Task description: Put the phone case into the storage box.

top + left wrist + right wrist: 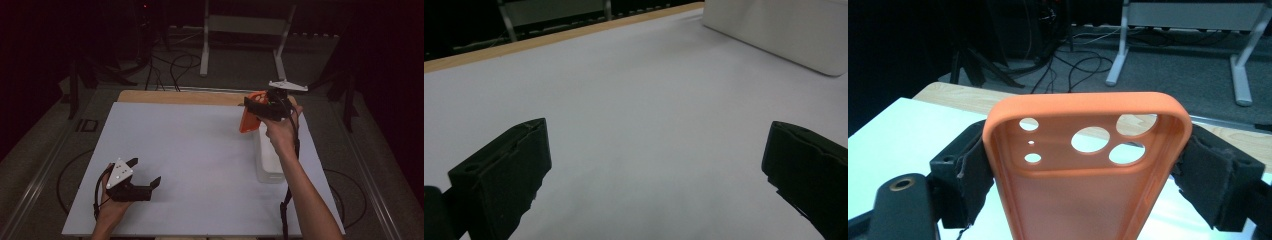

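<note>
High view: your right gripper point(255, 107) holds the orange phone case point(248, 120) up above the far end of the white box point(270, 160), the case hanging down over the box's far left corner. Your left gripper point(145, 172) sits low on the white table sheet point(200, 165), well to the left of the box, jaws spread with nothing between them.

Left gripper view: both jaws stand wide apart over bare sheet, the white box point(784, 30) well beyond them, far right.

Right gripper view: the jaws pinch the orange phone case point(1088, 170) by its two long sides, camera holes on top.
</note>
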The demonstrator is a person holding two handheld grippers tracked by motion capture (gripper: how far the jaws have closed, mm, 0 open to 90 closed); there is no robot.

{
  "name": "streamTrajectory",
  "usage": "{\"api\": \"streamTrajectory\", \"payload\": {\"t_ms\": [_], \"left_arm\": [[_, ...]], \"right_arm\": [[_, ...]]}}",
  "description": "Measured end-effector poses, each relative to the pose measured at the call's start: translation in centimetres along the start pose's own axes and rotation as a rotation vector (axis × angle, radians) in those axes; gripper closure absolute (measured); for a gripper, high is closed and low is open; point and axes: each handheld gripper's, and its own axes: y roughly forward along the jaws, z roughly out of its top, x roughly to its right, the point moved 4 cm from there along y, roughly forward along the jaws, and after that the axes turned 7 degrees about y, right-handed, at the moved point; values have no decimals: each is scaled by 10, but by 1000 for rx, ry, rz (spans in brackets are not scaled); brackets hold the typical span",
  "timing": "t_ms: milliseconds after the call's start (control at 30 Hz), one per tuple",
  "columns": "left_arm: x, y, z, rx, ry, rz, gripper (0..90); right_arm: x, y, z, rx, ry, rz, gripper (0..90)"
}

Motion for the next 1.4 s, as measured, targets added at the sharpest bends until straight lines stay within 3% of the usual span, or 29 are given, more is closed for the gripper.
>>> {"api": "streamTrajectory", "payload": {"t_ms": [1400], "left_arm": [[2,1,-1,-4,4,-5,3]], "right_arm": [[24,1,6,19,23,-100,162]]}}
